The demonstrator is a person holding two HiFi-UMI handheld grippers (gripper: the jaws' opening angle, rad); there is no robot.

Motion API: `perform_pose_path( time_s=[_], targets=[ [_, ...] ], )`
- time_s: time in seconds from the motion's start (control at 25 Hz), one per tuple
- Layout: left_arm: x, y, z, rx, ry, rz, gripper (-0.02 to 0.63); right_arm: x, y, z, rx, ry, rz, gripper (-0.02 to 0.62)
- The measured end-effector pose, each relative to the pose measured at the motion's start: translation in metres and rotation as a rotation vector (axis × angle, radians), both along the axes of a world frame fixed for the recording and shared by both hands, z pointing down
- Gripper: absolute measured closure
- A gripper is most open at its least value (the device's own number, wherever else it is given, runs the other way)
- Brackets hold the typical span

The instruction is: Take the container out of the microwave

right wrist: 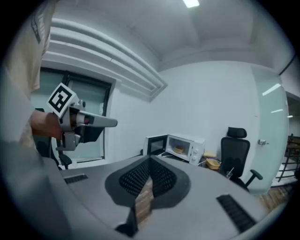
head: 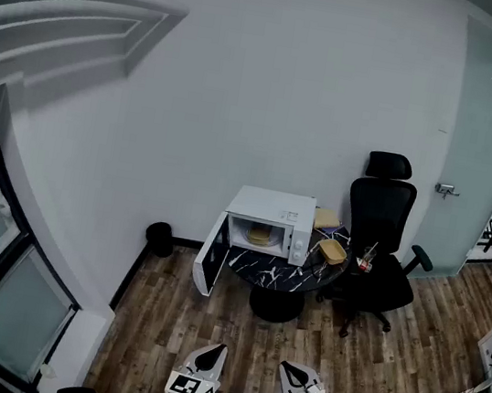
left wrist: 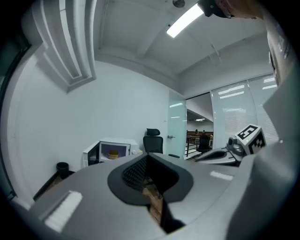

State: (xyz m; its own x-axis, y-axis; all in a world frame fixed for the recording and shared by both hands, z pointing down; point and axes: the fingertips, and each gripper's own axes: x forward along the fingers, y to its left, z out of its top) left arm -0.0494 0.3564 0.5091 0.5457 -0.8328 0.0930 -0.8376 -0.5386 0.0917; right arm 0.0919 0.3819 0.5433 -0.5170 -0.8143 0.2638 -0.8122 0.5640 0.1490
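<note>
A white microwave [head: 266,225] stands on a round black marble table [head: 275,273] far ahead, its door [head: 211,256] swung open to the left. A tan container [head: 260,236] sits inside the cavity; it also shows small in the left gripper view as the container [left wrist: 113,153] and in the right gripper view as the container [right wrist: 179,150]. My left gripper [head: 214,352] and right gripper [head: 291,370] hang low in the head view, well short of the table. Both are shut with nothing held, seen as the left gripper [left wrist: 147,157] and the right gripper [right wrist: 150,162].
A black office chair [head: 377,249] stands right of the table. A second tan container [head: 333,251] and a flat box [head: 327,219] lie on the table beside the microwave. A black bin [head: 161,239] sits by the wall, a glass door [head: 479,154] is at right, windows at left.
</note>
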Motion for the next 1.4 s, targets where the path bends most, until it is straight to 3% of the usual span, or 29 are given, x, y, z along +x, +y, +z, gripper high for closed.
perform_pose_path(
  time_s=[0.16,0.32,0.56,0.8,0.96,1.4],
  targets=[
    [-0.009,-0.009,-0.005,0.014,-0.007,-0.012,0.604,-0.019,-0.009,0.002,-0.041,-0.095,-0.023,0.589],
    [-0.018,-0.019,0.008,-0.026,-0.016,-0.011,0.604,-0.032,-0.024,-0.004,-0.056,-0.140,-0.011,0.589],
    [-0.018,-0.027,0.027,-0.074,-0.015,0.052,0.604,-0.040,-0.034,0.002,-0.059,-0.116,0.011,0.589],
    [-0.015,-0.032,0.064,-0.137,-0.016,0.116,0.604,-0.031,-0.022,0.035,-0.150,-0.100,0.096,0.589],
    [-0.020,-0.038,0.074,-0.178,-0.003,0.146,0.604,-0.045,-0.024,0.052,-0.207,-0.085,0.096,0.588],
    [-0.011,-0.105,0.086,-0.202,-0.009,0.102,0.604,-0.034,-0.102,0.044,-0.174,-0.100,0.071,0.588]
  ],
)
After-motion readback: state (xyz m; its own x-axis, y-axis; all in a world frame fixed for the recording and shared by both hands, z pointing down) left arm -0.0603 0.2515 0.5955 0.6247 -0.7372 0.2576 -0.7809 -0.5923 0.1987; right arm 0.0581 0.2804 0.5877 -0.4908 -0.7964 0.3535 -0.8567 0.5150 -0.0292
